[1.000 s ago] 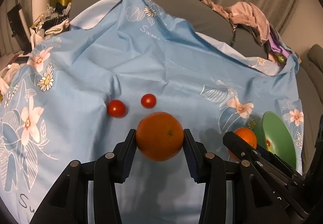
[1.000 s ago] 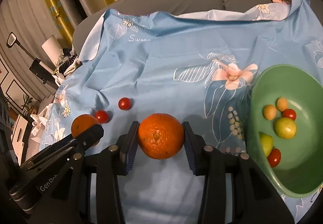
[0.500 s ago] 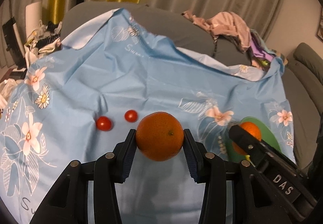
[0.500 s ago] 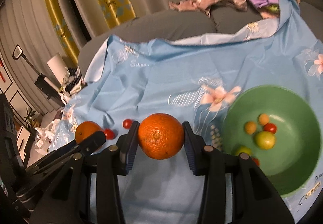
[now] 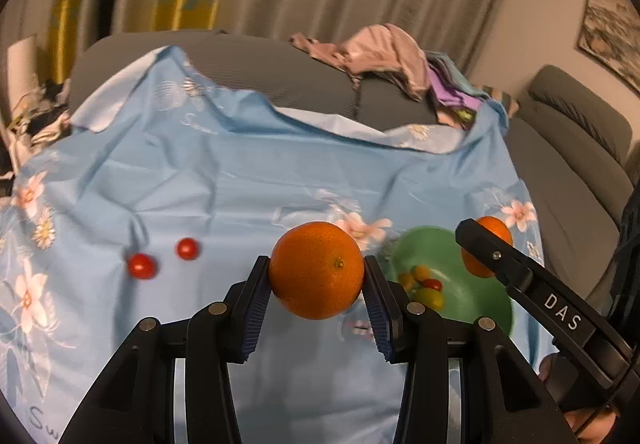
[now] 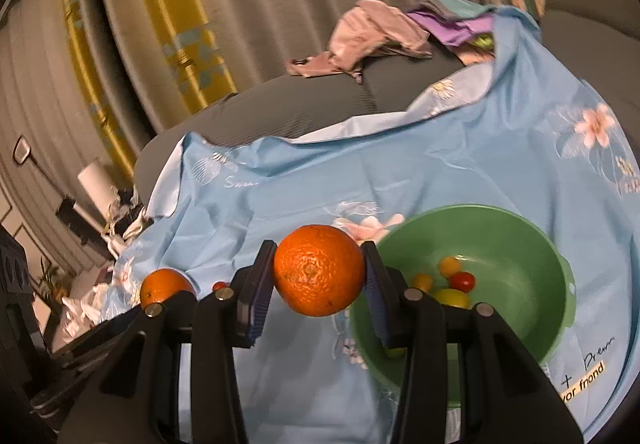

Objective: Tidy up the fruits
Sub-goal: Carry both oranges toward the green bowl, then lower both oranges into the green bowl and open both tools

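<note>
Left wrist view: the left gripper [image 5: 318,284] is clamped on an orange [image 5: 317,270], held above a blue flowered cloth [image 5: 248,180] spread over a grey sofa [image 5: 256,64]. Two tomatoes [image 5: 141,266] lie on the cloth, well left of the green bowl [image 5: 472,284], which holds small fruit. Right wrist view: the right gripper [image 6: 318,280] grips a second orange [image 6: 319,270] beside the bowl's rim. Clothes [image 6: 360,40] are heaped on the sofa back; grey and yellow curtains [image 6: 168,12] hang behind.
</note>
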`<state>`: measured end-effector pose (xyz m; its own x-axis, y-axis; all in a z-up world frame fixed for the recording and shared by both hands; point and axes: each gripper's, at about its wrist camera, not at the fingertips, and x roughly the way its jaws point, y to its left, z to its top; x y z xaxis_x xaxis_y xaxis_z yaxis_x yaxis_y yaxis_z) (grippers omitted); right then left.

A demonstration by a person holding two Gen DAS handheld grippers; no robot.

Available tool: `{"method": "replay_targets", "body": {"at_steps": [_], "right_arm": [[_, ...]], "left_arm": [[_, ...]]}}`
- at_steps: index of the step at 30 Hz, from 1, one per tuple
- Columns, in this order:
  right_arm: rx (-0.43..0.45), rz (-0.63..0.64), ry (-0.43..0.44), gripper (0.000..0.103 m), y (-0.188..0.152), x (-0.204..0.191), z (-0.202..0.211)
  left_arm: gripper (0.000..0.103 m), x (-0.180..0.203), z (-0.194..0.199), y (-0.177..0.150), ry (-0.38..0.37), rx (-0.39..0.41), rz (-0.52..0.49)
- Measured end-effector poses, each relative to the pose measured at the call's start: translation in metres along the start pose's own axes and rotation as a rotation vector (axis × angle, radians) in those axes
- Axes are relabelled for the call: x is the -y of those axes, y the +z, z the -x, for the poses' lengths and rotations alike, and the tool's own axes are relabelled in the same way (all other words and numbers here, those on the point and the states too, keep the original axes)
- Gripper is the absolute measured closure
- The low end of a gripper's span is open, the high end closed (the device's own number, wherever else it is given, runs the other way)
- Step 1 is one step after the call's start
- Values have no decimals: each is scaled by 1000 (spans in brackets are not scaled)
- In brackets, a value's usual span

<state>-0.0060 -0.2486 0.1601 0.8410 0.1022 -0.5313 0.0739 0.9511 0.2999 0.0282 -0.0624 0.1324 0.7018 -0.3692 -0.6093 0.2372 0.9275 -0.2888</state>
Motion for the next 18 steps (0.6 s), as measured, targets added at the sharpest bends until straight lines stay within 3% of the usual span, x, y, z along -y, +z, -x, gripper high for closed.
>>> {"method": "replay_targets", "body": {"at_steps": [18], "right_arm": [[-20, -231, -160, 60, 2, 85, -7]], "left_arm": [[58, 85, -67, -16, -61, -99, -124]]}}
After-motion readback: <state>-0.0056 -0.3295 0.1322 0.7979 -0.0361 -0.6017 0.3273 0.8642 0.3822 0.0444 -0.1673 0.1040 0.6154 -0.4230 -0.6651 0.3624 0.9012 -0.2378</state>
